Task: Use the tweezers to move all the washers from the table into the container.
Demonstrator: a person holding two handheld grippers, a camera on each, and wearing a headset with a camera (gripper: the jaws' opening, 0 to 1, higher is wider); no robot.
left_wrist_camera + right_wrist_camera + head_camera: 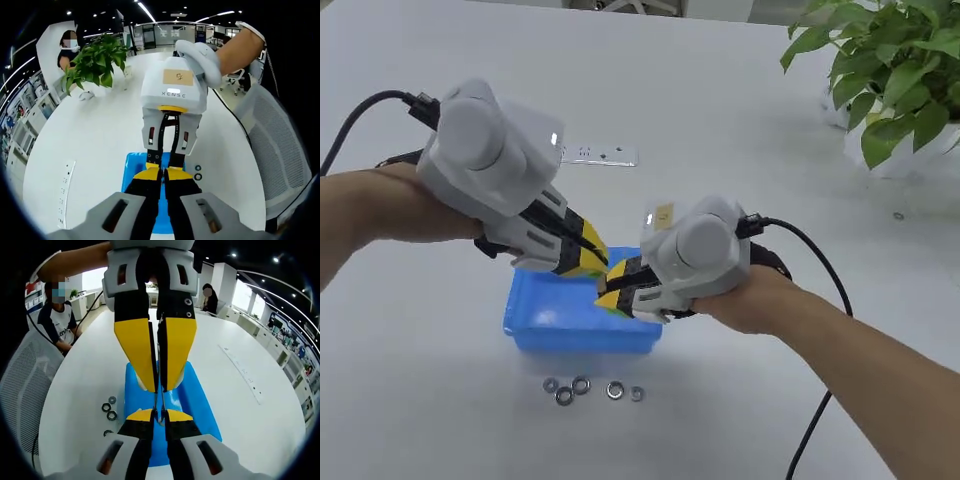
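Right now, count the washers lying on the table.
5 washers, in a loose row on the table beside the blue container's near wall: three bunched, two apart. More may be hidden inside it.

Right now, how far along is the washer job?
Barely started. Five washers lie on the table beside the blue container, whose visible part shows none. In hand: left gripper and right gripper both pinch what looks like the tweezers. All moving remains.
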